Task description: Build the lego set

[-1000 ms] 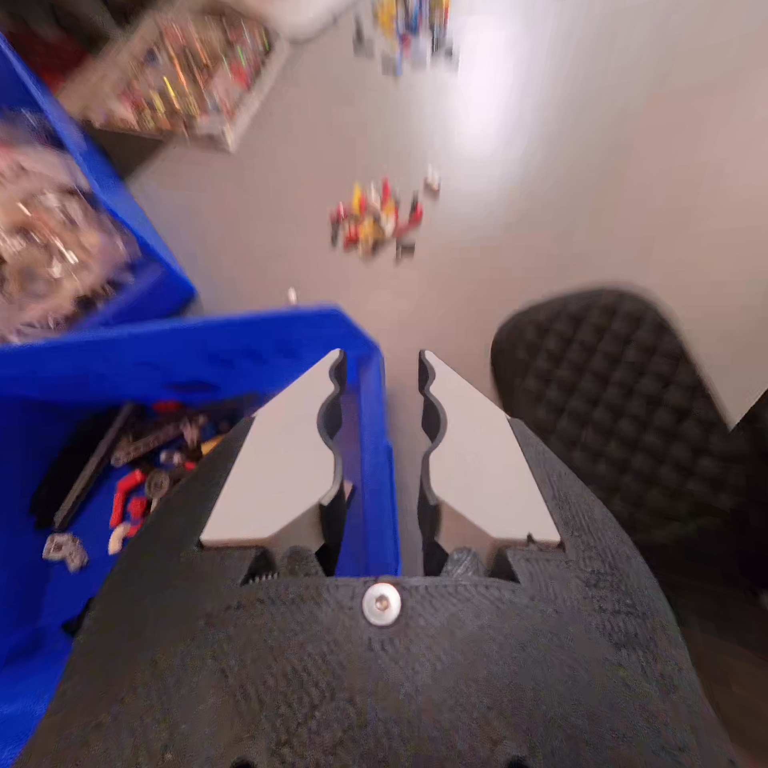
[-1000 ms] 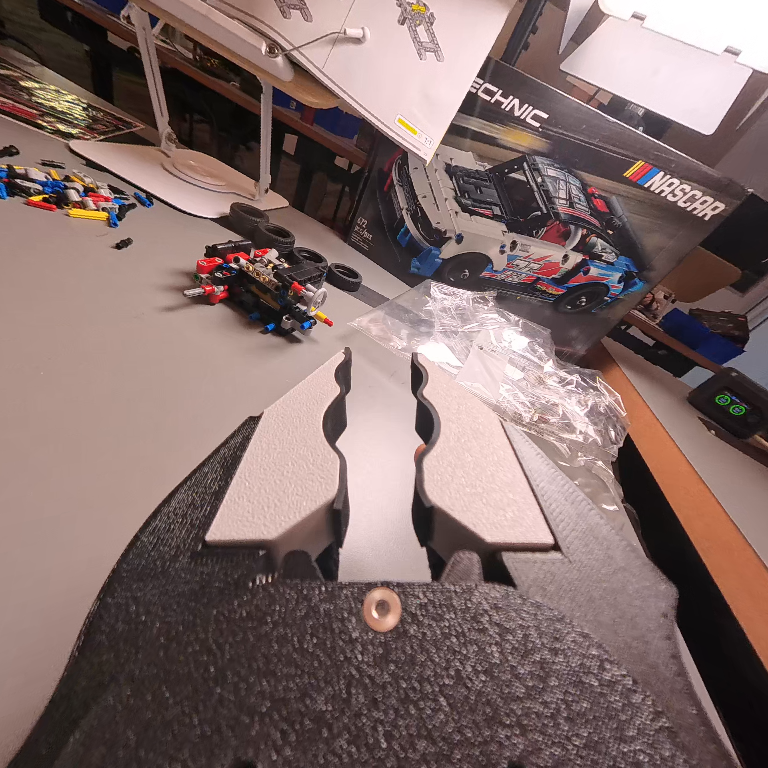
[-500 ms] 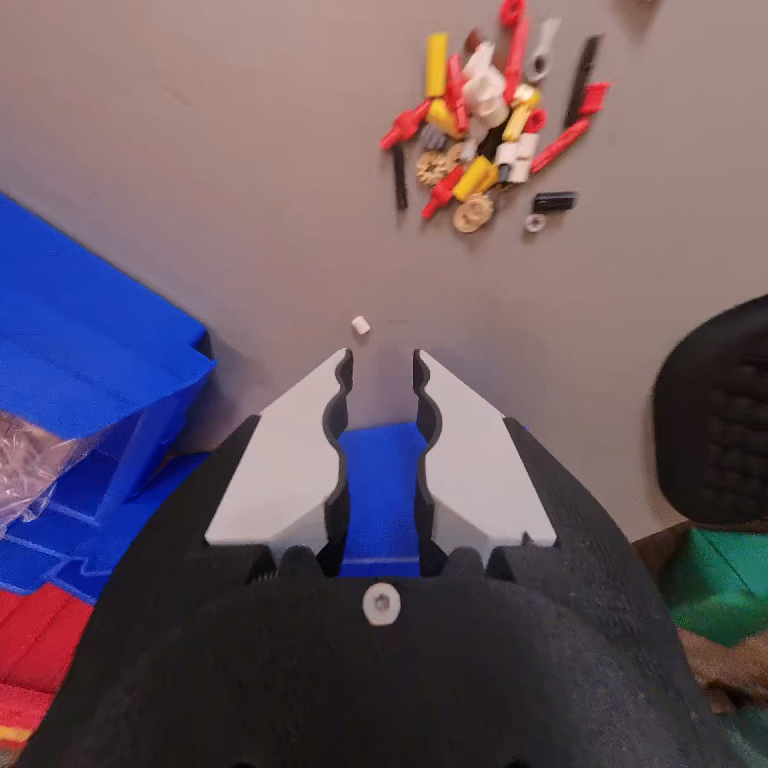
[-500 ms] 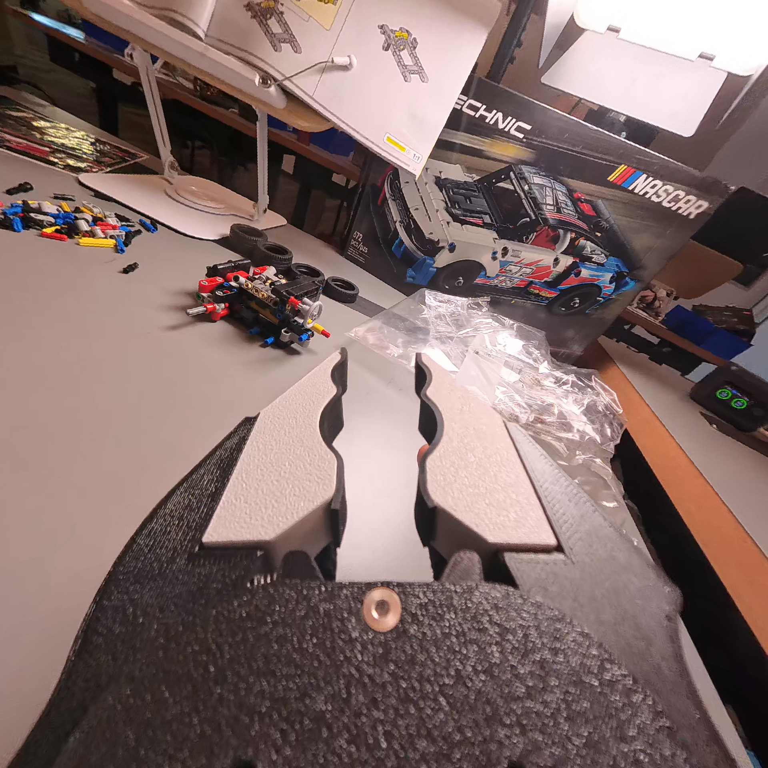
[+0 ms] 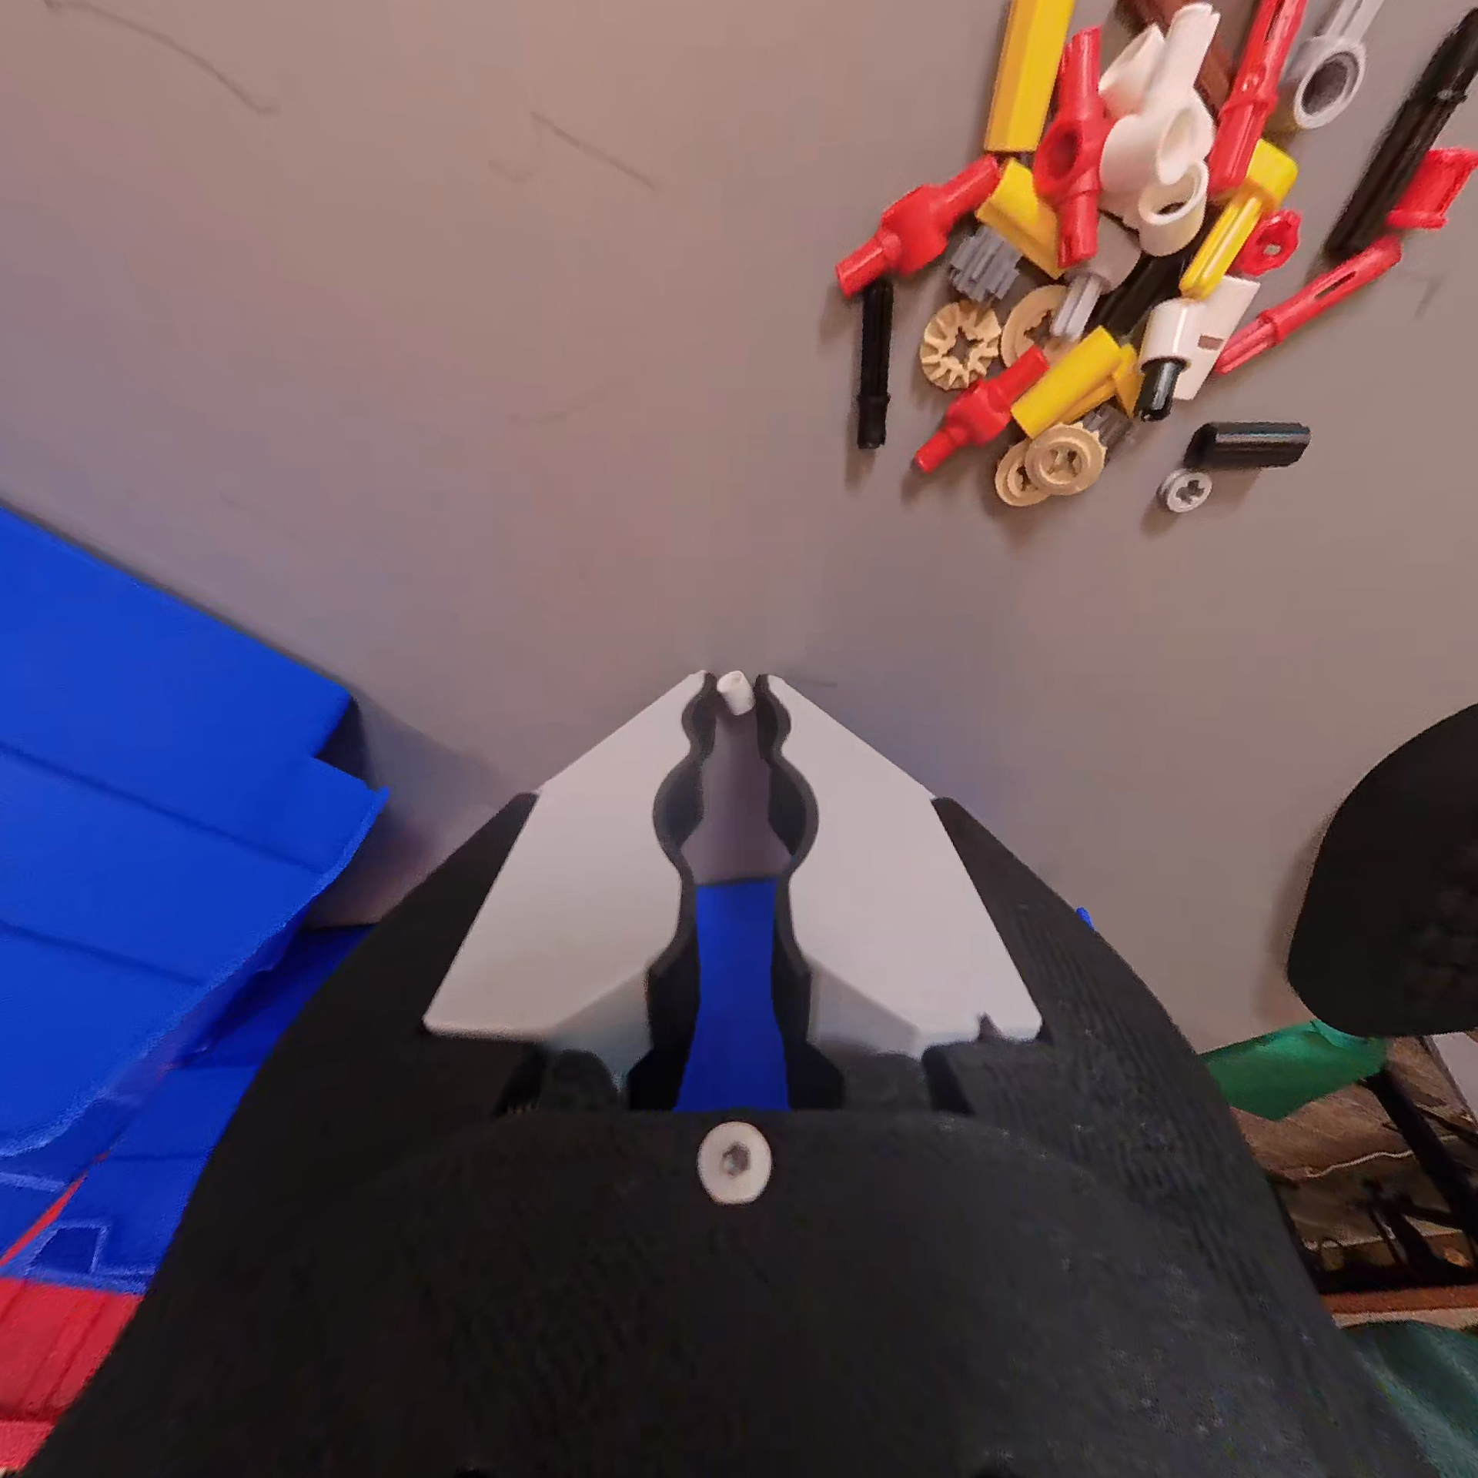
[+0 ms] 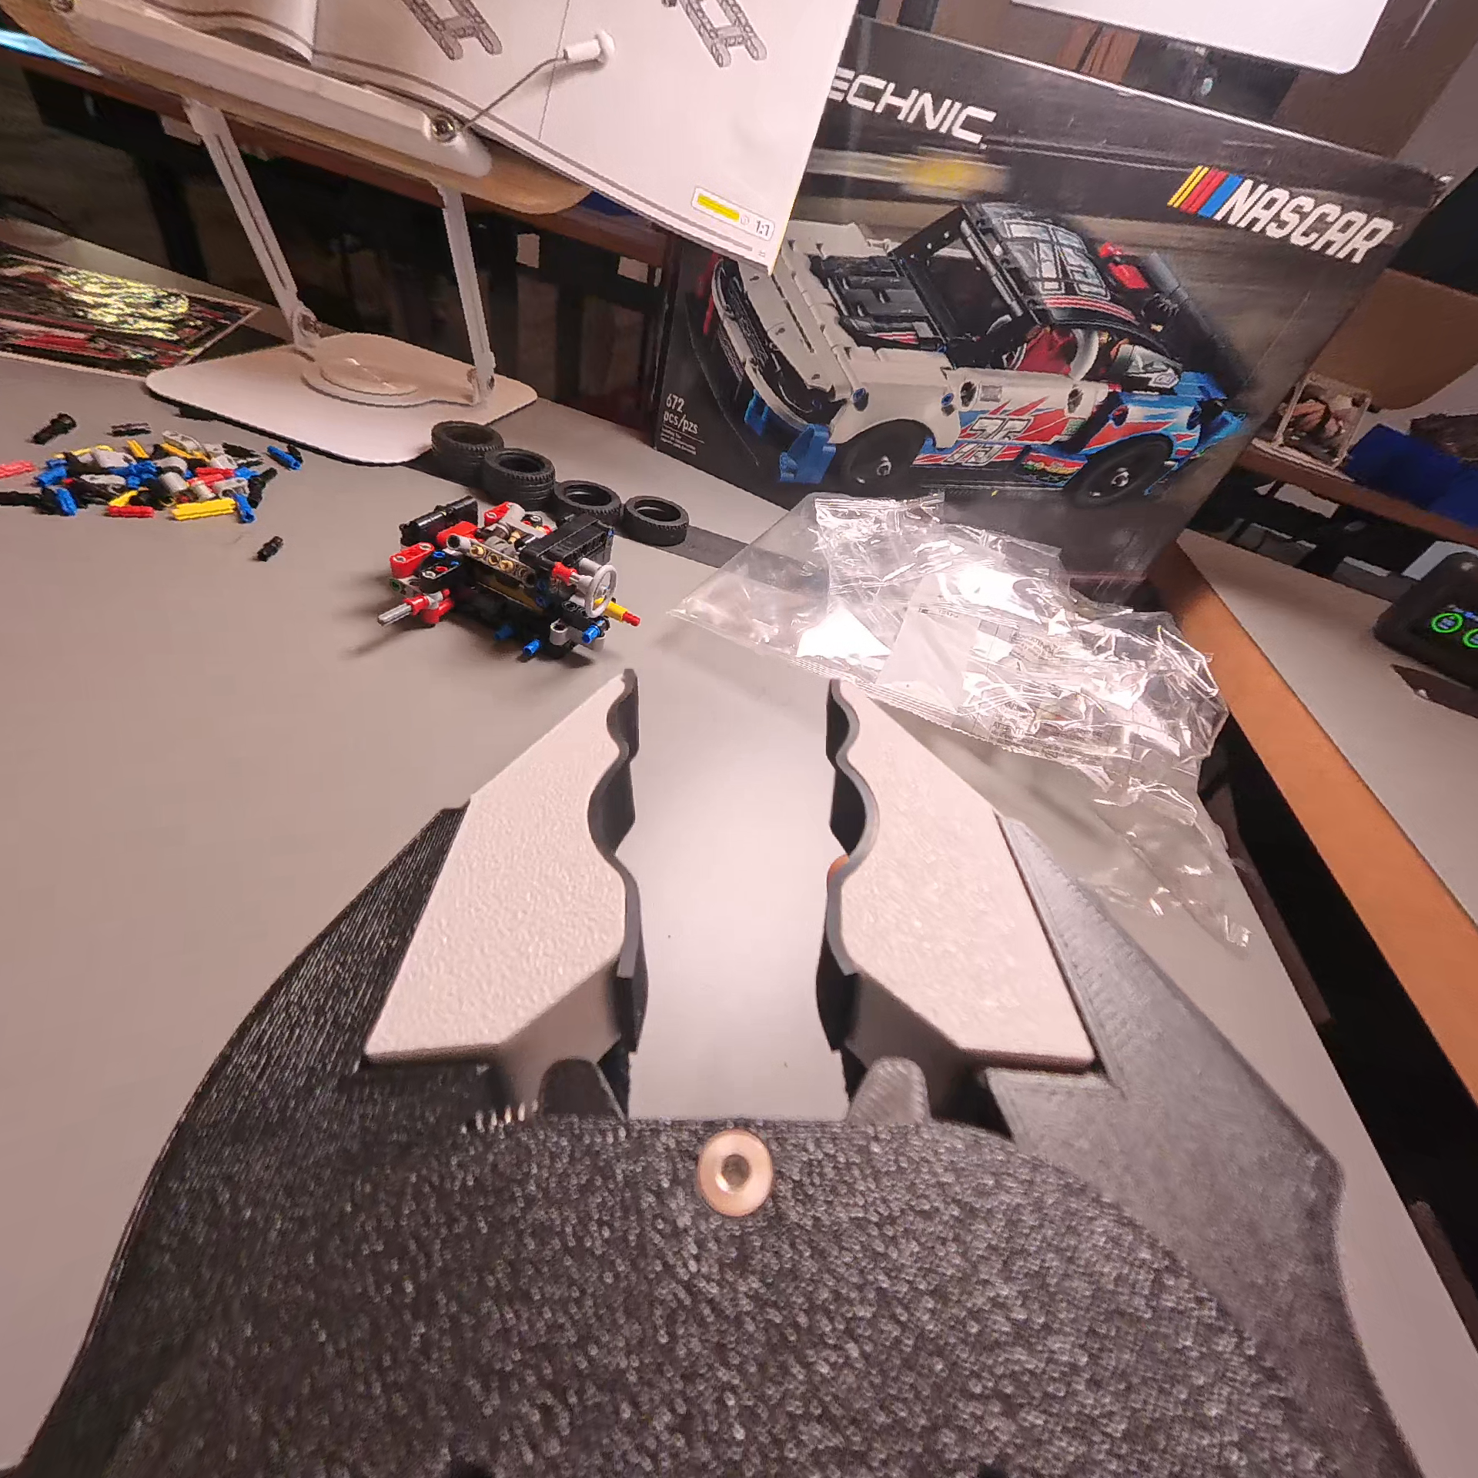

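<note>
In the left wrist view my left gripper [image 5: 733, 680] points down at the grey table, shut on a small white lego piece [image 5: 733, 693] pinched at its fingertips. A pile of loose lego parts [image 5: 1120, 264], red, yellow, white, tan and black, lies up and to the right. In the right wrist view my right gripper [image 6: 732, 688] is open and empty above the table. The partly built lego assembly [image 6: 512, 580] sits ahead to the left, with several black tyres [image 6: 560, 484] behind it and a second pile of small parts [image 6: 152, 480] at far left.
A blue bin [image 5: 160, 840] lies left of my left gripper and a black padded object [image 5: 1400, 880] to the right. The lego set box [image 6: 1040, 304], crumpled clear bags [image 6: 960, 640], a white stand [image 6: 344, 384] holding the instruction booklet [image 6: 640, 96], and the table's right edge [image 6: 1320, 760] show in the right wrist view. The grippers' ends are close to 65 cm from one another. The partly built lego assembly [image 6: 512, 580] lies some 15 cm from my right tips, 50 cm from my left tips.
My left gripper moved off the blue bin, came down over the small white piece and shut on it. My right gripper opened wider and edged toward the assembly.
</note>
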Motion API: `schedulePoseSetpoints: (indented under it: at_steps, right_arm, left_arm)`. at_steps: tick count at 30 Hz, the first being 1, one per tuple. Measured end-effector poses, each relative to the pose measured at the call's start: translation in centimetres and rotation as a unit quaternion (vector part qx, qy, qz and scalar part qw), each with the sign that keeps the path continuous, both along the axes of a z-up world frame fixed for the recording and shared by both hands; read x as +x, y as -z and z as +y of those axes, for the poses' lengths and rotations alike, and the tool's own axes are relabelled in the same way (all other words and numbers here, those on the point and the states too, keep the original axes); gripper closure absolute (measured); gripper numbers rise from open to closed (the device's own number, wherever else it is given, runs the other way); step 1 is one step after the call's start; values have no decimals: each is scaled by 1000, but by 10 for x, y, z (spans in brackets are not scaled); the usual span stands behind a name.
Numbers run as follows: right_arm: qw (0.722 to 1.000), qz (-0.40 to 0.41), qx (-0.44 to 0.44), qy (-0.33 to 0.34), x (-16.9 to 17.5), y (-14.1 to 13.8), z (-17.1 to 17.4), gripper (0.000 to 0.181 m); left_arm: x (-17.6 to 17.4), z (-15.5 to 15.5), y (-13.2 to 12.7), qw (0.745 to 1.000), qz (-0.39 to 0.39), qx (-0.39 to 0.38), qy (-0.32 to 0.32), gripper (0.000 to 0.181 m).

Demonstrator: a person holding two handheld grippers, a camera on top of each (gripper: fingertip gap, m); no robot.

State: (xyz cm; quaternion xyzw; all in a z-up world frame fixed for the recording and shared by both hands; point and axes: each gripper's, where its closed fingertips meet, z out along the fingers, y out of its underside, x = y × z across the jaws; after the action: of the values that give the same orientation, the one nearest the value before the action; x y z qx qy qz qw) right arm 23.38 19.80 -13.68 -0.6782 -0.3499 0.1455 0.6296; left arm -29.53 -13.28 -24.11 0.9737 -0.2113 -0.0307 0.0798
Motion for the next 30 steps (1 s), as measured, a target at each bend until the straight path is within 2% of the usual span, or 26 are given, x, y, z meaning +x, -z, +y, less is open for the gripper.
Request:
schedulePoseSetpoints:
  at_steps: [7, 15, 20, 22, 25, 30]
  right_arm:
    - [1000, -2, 6, 5, 0, -2, -2, 135]
    - [1000, -13, 1, 4, 0, 6, -3, 136]
    - [1000, -9, 2, 2, 0, 6, -3, 137]
    - [1000, -10, 2, 0, 0, 7, -3, 138]
    - [1000, -11, -2, -5, -2, 10, -3, 138]
    - [1000, -10, -1, -8, -2, 10, -4, 139]
  left_arm:
    - [40, 33, -7, 994, -79, 78, 4, 174]
    - [61, 49, -8, 988, -116, 101, 11, 173]
    - [62, 62, -23, 977, -136, 160, -28, 163]
    - [54, 63, -24, 976, -116, 176, -55, 160]
    - [40, 56, -13, 979, -87, 158, -95, 159]
    - [43, 52, -3, 980, -108, 126, -113, 170]
